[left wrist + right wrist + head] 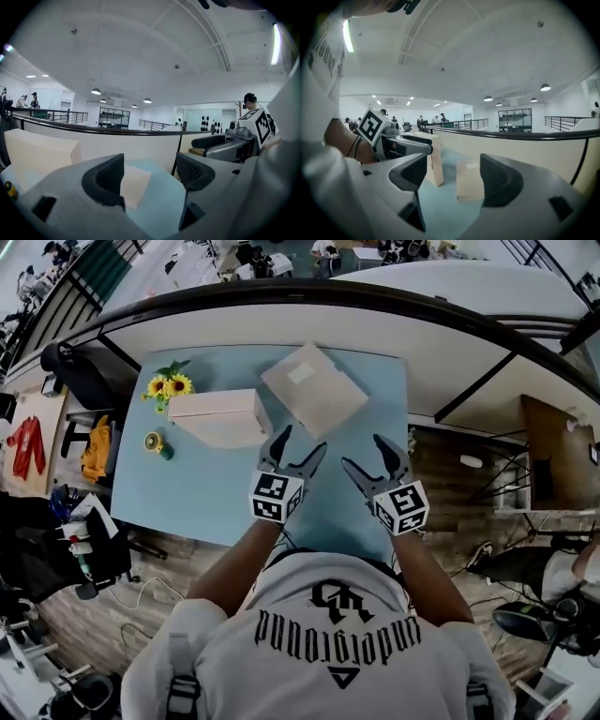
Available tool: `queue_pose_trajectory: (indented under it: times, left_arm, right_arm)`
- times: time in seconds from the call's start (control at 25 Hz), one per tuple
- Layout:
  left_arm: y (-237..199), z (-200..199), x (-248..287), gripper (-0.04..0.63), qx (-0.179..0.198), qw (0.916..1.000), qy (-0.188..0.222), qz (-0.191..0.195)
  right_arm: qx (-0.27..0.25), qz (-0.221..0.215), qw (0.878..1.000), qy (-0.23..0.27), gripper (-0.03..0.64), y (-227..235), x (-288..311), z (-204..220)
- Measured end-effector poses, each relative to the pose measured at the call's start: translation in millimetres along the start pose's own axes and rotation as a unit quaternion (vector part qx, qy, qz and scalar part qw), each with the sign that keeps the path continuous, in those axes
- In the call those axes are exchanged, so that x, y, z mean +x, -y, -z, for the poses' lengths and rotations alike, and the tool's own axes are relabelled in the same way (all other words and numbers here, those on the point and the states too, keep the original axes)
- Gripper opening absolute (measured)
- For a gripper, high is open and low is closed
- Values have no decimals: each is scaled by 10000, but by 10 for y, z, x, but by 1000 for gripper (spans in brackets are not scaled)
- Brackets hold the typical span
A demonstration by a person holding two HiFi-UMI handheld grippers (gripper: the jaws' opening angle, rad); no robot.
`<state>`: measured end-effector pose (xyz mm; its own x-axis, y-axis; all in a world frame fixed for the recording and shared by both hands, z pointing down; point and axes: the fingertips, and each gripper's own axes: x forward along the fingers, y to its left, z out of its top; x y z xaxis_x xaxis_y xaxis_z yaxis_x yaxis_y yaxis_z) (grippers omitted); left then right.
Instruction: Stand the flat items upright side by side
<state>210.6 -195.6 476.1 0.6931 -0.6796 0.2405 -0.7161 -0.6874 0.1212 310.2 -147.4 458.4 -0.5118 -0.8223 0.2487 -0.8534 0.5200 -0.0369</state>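
Flat box: lying flat at the far side of the blue table, just beside the upright box.
Left gripper, right gripper: jaws wide, empty, short of both boxes.
Step, as judged: one stood, one pending. Next: grip an edge, tip it up alongside.

Matt cardboard box; smooth matt blue tabletop.

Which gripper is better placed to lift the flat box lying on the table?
Probably right: the right gripper is open with the flat box centred between its jaws; the left gripper sees it off-centre.
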Motion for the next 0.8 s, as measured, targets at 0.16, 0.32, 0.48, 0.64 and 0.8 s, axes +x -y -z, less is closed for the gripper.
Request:
queue_pose_trajectory:
  times: [0.16,0.32,0.48,0.64,0.8]
  left_arm:
    - [-41,65,132,357,-121,9996,-123,-219]
    - [-77,131,291,359,-382,9977,-220,-506]
    - [-168,242,467,359,-732,9936,-326,-802]
    - [-225,407,584,359,-950,9879,-417,-1153]
    - [-289,551,741,360,-1071,9826,-505,-1431]
  right_arm:
    - [16,-239,9997,-80,356,166,94,21]
    - [-24,-533,9983,-218,356,389,198,64]
    - [-91,-825,9958,-386,356,620,341,147]
    - [-133,-1154,9917,-558,356,824,464,258]
    - [-168,-1419,9871,-718,356,1024,655,389]
